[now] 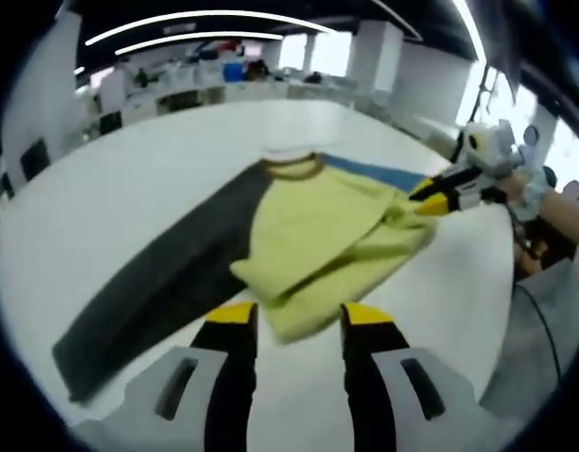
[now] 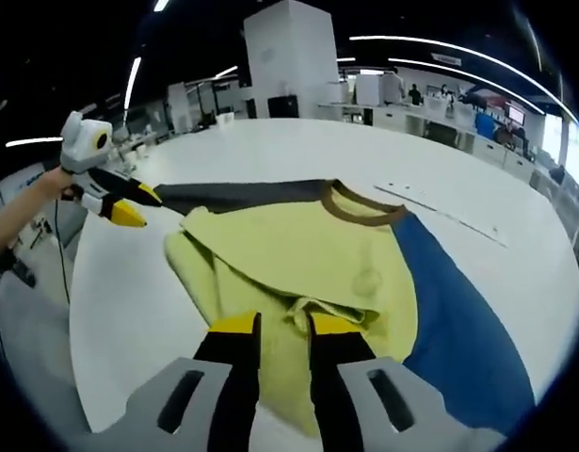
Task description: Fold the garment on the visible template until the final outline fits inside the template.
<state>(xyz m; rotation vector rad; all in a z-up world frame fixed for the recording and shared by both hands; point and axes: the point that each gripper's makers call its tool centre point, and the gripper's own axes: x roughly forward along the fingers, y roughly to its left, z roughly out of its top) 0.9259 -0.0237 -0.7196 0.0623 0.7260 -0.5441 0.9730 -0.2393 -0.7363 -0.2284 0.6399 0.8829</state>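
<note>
A garment lies on the white table [image 1: 129, 179]: pale yellow body [image 1: 317, 235], brown collar [image 1: 294, 169], dark grey sleeve [image 1: 167, 282] and blue sleeve [image 2: 449, 320]. The yellow body [image 2: 298, 245] is folded over itself, with a doubled hem. My left gripper [image 1: 298, 315] is open just short of the near yellow hem, with nothing between its fingers. It also shows at the table's left edge as the left gripper [image 2: 136, 204]. My right gripper [image 2: 283, 327] has its jaws close together over puckered yellow cloth. From the other side, the right gripper [image 1: 428, 198] meets the garment's right edge.
A thin marked line [image 2: 440, 215] runs across the table beyond the blue sleeve. A person's forearm [image 1: 564, 209] holds the right gripper at the table's right edge. Desks and chairs [image 1: 176, 89] stand in the room behind.
</note>
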